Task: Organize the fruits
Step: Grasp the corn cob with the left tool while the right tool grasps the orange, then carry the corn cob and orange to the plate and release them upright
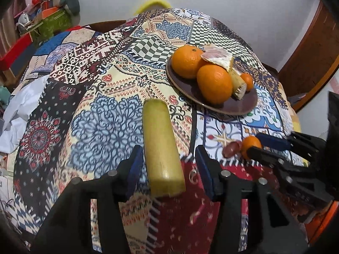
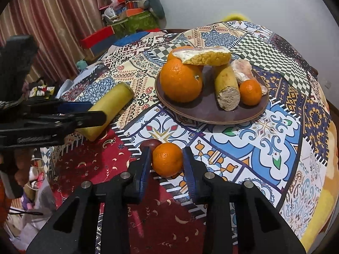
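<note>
A long yellow-green fruit piece [image 1: 162,148] lies on the patterned tablecloth between the fingers of my left gripper [image 1: 168,163], which is open around it with gaps on both sides. It also shows in the right wrist view [image 2: 108,108]. My right gripper [image 2: 167,162] is open around a small mandarin [image 2: 167,158], its pads close to the fruit's sides. A dark red fruit [image 2: 151,144] lies just behind the mandarin. A brown plate [image 2: 211,114] holds big oranges [image 2: 180,80], a cut banana piece [image 2: 226,89], a small mandarin [image 2: 250,92] and peeled citrus pieces [image 2: 207,58].
The round table is covered by a patchwork cloth [image 1: 101,127]. Boxes and clutter [image 2: 131,19] stand behind the table at the far left by a curtain. A wooden door frame [image 1: 311,48] is at the right. The table edge drops off close to both grippers.
</note>
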The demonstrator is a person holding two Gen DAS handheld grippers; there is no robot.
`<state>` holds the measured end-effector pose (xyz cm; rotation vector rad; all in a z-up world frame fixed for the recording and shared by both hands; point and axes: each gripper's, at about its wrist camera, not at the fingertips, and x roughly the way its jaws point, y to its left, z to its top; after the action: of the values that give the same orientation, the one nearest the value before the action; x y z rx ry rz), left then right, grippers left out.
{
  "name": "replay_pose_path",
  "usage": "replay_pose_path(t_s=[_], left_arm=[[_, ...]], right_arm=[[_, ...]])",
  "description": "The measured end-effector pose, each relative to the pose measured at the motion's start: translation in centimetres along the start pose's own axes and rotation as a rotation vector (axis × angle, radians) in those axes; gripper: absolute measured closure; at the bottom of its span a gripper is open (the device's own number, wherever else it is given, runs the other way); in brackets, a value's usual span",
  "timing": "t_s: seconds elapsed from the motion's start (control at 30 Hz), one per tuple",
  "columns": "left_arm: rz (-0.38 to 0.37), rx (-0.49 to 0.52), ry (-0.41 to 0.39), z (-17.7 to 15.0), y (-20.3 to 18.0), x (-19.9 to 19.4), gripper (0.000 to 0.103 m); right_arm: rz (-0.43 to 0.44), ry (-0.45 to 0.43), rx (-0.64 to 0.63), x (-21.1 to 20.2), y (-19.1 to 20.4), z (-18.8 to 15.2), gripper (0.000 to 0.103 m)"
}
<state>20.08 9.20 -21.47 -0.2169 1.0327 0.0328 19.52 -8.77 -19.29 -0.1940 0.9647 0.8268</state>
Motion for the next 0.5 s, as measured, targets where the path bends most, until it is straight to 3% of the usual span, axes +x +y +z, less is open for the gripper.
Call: replay_pose_path(t_s=[0.2, 0.4, 0.5], left_arm=[[0.018, -0.009, 0.007, 1.3, 0.2, 1.9, 0.052], [0.031, -0.031, -0.001, 1.6, 0.6, 2.3, 0.068], [0.007, -0.027, -0.004, 1.5, 0.6, 1.7, 0.070]], right_arm=[[-0.002, -0.043, 0.023, -1.7, -0.7, 0.2, 0.075], [-0.029, -0.076, 0.054, -3.2, -2.1, 0.3, 0.075], [-0.046, -0.082, 0.067, -3.4, -2.6, 0.5, 0.075]])
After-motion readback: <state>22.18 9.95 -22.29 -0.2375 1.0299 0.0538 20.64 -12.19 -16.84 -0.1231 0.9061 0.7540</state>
